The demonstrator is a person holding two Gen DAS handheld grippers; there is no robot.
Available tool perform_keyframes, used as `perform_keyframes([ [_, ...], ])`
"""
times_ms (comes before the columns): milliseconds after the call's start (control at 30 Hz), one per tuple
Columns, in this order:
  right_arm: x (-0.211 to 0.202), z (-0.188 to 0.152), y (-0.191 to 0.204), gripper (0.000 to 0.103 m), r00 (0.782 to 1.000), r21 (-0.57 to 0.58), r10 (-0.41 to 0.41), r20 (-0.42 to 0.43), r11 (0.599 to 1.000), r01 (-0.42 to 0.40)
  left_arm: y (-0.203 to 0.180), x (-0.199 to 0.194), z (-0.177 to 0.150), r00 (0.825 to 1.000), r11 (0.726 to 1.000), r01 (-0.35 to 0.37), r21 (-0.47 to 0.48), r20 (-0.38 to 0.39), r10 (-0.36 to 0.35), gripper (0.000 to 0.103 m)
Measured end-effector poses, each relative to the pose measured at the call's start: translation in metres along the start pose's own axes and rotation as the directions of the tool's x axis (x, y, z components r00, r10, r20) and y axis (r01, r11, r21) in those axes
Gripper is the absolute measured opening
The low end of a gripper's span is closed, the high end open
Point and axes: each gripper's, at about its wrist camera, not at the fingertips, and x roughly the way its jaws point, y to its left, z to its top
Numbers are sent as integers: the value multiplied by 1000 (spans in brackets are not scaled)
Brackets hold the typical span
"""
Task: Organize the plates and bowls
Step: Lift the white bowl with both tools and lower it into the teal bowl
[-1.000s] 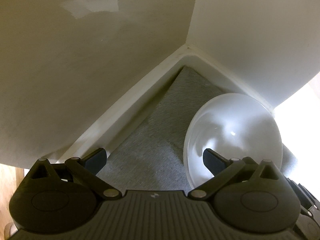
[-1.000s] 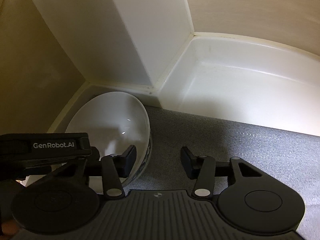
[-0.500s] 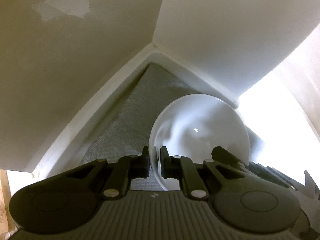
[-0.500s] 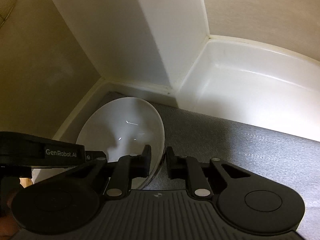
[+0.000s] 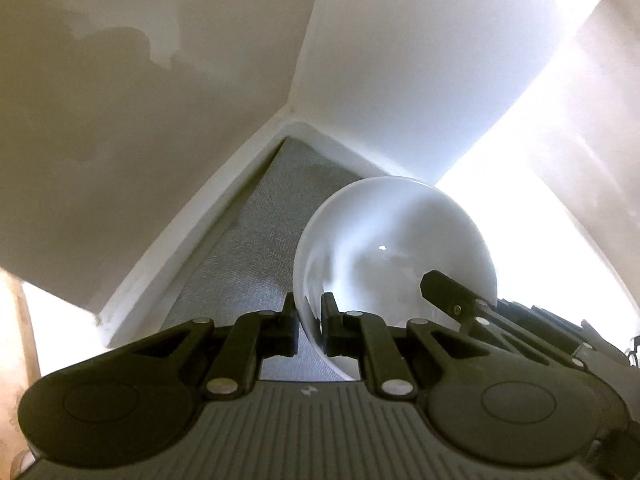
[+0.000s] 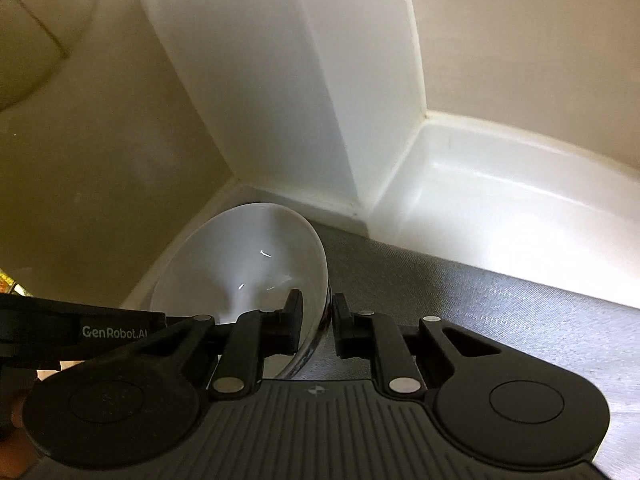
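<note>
Both grippers grip one white bowl (image 5: 394, 248) by its rim, from opposite sides. The left gripper (image 5: 309, 322) has its two fingers drawn narrow with the bowl's left rim pinched between them, one pad outside the wall and one inside. The right gripper (image 6: 317, 320) is likewise narrowed onto the bowl (image 6: 244, 264) at its right rim, left pad inside, right pad outside (the gap between the pads is little more than the wall's thickness). In the left view the right gripper's dark fingers also reach over the bowl's far rim.

The bowl is in the corner of a white cabinet, over a grey liner mat (image 5: 256, 248) that covers the floor of the compartment; whether its foot touches the mat or hangs just above it cannot be told. Behind and beside it the white ledge (image 5: 208, 216) of the cabinet floor runs along the mat's edges and meets at the corner. A white upright panel (image 6: 280, 100) stands just behind the bowl and closes it in on that side. To the right of the panel the mat (image 6: 500, 312) stretches on bare, giving open room that way, bounded at the back by a glossy white lip (image 6: 500, 184). On the left the beige wall (image 6: 100, 184) is near the bowl's rim, leaving little room.
</note>
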Motion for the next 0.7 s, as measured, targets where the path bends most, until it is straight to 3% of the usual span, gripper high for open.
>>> perform_keyframes([
  [700, -62, -19, 41, 17, 999, -84, 15, 51, 996, -11, 23, -63, -41, 997, 1000, 14, -1, 75, -14, 12],
])
